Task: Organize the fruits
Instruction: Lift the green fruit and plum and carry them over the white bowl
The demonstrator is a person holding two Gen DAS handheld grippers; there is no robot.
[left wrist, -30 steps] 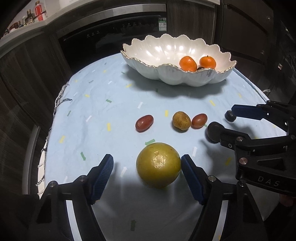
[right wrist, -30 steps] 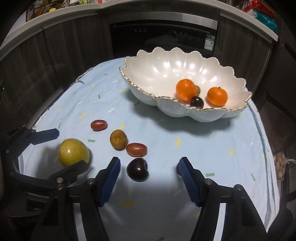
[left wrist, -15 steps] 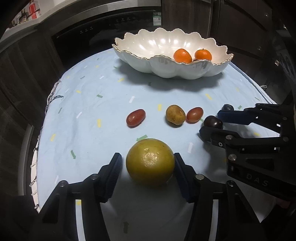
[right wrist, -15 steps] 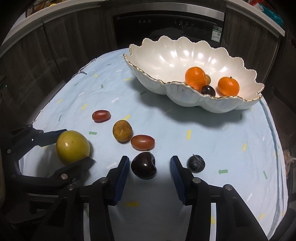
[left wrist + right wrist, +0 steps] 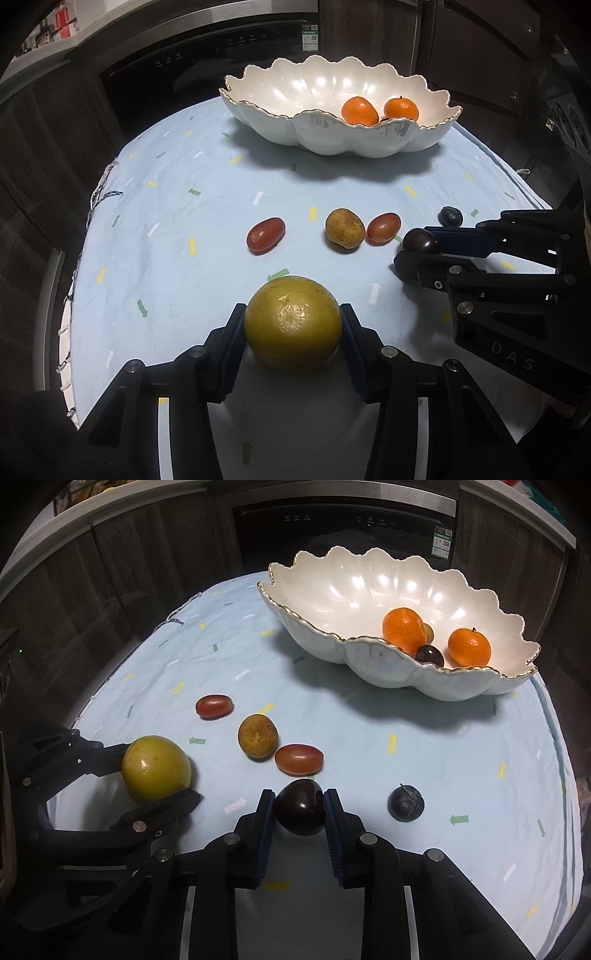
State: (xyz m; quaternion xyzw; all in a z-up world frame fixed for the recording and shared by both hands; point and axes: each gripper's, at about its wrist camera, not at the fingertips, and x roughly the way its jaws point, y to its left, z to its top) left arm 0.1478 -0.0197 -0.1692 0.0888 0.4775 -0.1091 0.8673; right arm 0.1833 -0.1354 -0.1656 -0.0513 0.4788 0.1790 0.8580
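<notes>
A large yellow citrus (image 5: 291,330) rests on the pale blue cloth, and my left gripper (image 5: 292,315) is closing on it, both blue pads against its sides. In the right wrist view my right gripper (image 5: 299,799) is closing on a dark plum (image 5: 300,808), pads touching both flanks. Loose on the cloth lie two red oblong fruits (image 5: 266,234) (image 5: 383,228), a brownish round fruit (image 5: 344,232) and a dark blue berry (image 5: 405,803). The white scalloped bowl (image 5: 369,664) at the back holds two oranges (image 5: 402,629) (image 5: 469,646) and a dark grape (image 5: 430,655).
The blue cloth (image 5: 184,192) covers a round table, its frayed edge on the left. Dark cabinets and an oven front (image 5: 221,62) stand behind the bowl. The two grippers sit close side by side near the front edge.
Both pairs of jaws have narrowed from wide apart onto their fruit: the left onto the yellow citrus, the right onto the dark plum. The dark blue berry has come into the right wrist view.
</notes>
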